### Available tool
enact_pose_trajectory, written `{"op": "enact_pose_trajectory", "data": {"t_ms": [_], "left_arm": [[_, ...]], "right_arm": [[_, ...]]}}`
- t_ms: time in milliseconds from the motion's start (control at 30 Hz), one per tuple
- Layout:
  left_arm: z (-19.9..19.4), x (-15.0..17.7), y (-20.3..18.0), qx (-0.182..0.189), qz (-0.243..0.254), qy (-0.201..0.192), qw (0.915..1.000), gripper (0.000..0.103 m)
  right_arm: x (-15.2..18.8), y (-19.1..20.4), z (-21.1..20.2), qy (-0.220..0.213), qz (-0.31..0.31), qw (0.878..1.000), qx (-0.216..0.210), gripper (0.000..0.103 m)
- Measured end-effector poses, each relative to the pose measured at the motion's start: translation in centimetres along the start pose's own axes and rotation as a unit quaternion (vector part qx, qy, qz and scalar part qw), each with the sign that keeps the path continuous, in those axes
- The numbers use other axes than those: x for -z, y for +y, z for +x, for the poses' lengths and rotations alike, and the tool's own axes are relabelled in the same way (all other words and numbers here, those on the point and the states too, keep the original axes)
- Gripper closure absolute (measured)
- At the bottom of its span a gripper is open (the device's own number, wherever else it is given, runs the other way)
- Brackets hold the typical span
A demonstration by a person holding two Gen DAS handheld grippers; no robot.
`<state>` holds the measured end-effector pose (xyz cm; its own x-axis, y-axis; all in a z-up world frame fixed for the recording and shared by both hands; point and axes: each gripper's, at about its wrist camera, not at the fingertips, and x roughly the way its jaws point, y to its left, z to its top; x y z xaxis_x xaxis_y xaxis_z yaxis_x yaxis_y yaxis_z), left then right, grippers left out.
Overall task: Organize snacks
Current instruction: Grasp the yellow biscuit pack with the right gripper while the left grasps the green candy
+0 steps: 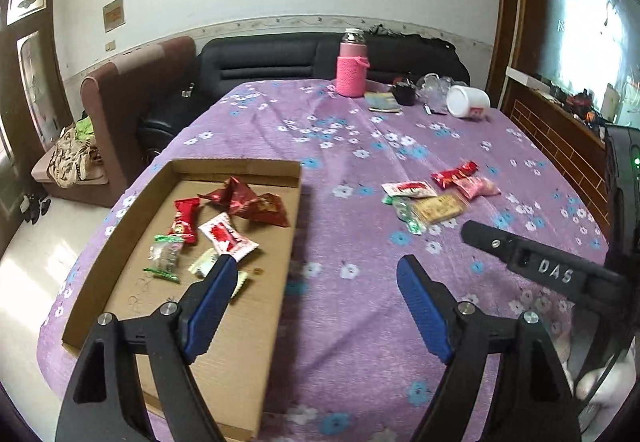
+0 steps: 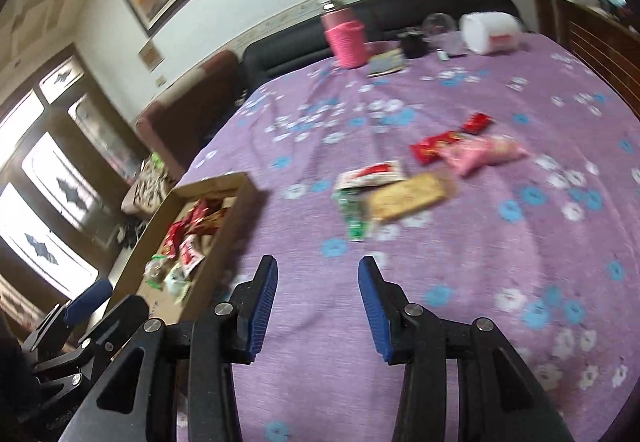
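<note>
left wrist view: left hand-held gripper (image 1: 316, 268) spread wide, empty, over purple tabletop (image 1: 352, 322) beside cardboard tray (image 1: 236, 166) holding wrapped snacks. loose snacks (image 1: 432, 198) heaped near, right of tray.

right wrist view, blurred: right hand-held gripper (image 2: 318, 268) partly spread, empty. tan bar (image 2: 410, 196) nearest, long axis slanting up-right; best pinched across its short width.

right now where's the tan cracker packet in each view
Left wrist view: the tan cracker packet lies right of centre on the purple cloth, in the loose snack cluster.
Right wrist view: the same packet sits just above centre, blurred.
Shared landmark: the pink bottle at the table's far end.
</note>
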<state>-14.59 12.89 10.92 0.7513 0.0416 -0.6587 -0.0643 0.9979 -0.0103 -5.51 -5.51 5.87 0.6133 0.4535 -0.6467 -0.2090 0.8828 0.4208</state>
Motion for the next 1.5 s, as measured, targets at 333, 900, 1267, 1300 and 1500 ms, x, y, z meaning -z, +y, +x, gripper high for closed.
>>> {"op": "enact_pose_trajectory", "data": {"t_ms": [333, 900, 1267, 1300, 1500], "left_arm": [[2.5, 0.4, -1.2, 0.026, -0.029, 0.030, 0.9988, 0.022], [4.4, -0.8, 0.7, 0.081, -0.026, 0.051, 0.9951, 0.022], [7.1, -2.3, -0.6, 0.112, -0.021, 0.075, 0.9907, 0.022], [7.2, -2.3, -0.8, 0.111, -0.019, 0.075, 0.9908, 0.022], [7.2, -2.5, -1.4, 0.111, 0.001, 0.081, 0.9905, 0.022]], "right_arm": [[-1.1, -5.1, 0.3, -0.001, 0.040, 0.999, 0.030, 0.055], [-6.9, -6.7, 10.1, 0.047, 0.097, 0.989, 0.100, 0.043], [-7.7, -2.2, 14.0, 0.060, -0.036, 0.970, 0.235, 0.037], [-7.8, -1.8, 14.1, 0.064, -0.047, 0.969, 0.234, 0.037], [-5.7, -2.0, 11.7, 0.084, -0.078, 0.975, 0.192, 0.058]]}}
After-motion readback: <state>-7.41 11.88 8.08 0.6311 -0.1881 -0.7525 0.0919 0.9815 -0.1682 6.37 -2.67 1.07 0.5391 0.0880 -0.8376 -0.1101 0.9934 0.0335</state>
